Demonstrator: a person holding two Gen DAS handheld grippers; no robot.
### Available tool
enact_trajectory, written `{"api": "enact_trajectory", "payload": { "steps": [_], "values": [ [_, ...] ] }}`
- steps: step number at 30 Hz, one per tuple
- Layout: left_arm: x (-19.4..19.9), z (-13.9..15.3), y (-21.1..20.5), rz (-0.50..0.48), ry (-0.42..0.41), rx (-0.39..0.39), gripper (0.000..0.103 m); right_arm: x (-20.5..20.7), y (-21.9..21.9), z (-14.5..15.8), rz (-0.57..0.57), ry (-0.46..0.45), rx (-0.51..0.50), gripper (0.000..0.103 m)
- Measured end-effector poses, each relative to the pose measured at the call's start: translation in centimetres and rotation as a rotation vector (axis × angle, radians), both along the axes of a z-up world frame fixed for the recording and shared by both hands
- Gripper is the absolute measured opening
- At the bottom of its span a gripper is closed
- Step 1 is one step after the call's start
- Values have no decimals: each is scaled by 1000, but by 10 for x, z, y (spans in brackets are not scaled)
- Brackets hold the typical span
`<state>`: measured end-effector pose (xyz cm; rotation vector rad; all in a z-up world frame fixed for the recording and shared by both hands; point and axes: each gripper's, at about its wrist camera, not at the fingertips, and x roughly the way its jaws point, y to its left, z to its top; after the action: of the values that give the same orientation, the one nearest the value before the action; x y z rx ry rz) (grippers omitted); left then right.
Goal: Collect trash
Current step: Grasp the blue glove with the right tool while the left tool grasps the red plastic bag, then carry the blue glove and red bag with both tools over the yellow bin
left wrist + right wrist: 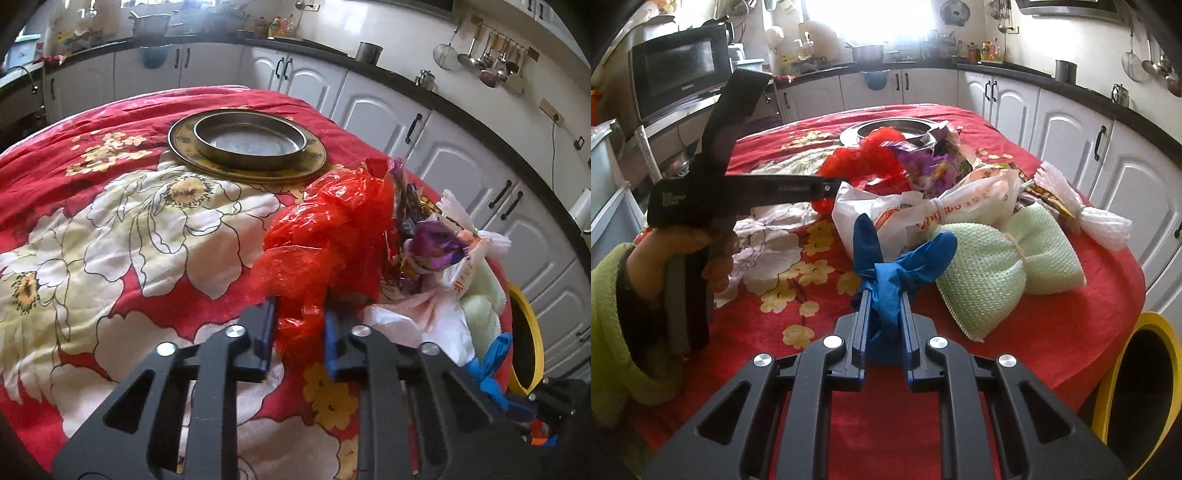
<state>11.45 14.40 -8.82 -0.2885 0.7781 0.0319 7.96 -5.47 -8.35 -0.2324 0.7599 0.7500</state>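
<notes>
The left tongs point(299, 325) are closed narrow on a crumpled red plastic bag point(325, 243), which rises from between the blue pads over the red flowered cloth point(110, 229) covering the tabletop. The right tongs point(884, 317) pinch a knotted blue glove point(886, 258) near the tabletop's near edge. Just beyond the glove lies the heap of trash: a white printed bag point(923, 214), purple wrappers point(931, 162), a pale green mesh bundle point(990, 266) and a white foam net point(1082, 214) at far right. A metal pan on a patterned plate point(247, 144) sits at the far side. A yellow-rimmed bin point(1145, 376) stands right of the tabletop. A hand point(683, 251) in a green sleeve grips the left tool's handle.
</notes>
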Motion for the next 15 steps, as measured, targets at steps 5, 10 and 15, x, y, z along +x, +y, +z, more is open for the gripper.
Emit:
{"api": "enact_trajectory", "payload": {
  "steps": [5, 10, 15],
  "values": [
    [-10, 7, -1, 12, -18, 8, 6, -2, -3, 8, 7, -16, 13, 13],
    [-22, 21, 0, 37, -39, 3, 6, -4, -8, 17, 12, -32, 32, 13],
    [-40, 45, -2, 55, -103, 15, 6, -4, -15, 28, 2, -46, 51, 13]
  ]
}}
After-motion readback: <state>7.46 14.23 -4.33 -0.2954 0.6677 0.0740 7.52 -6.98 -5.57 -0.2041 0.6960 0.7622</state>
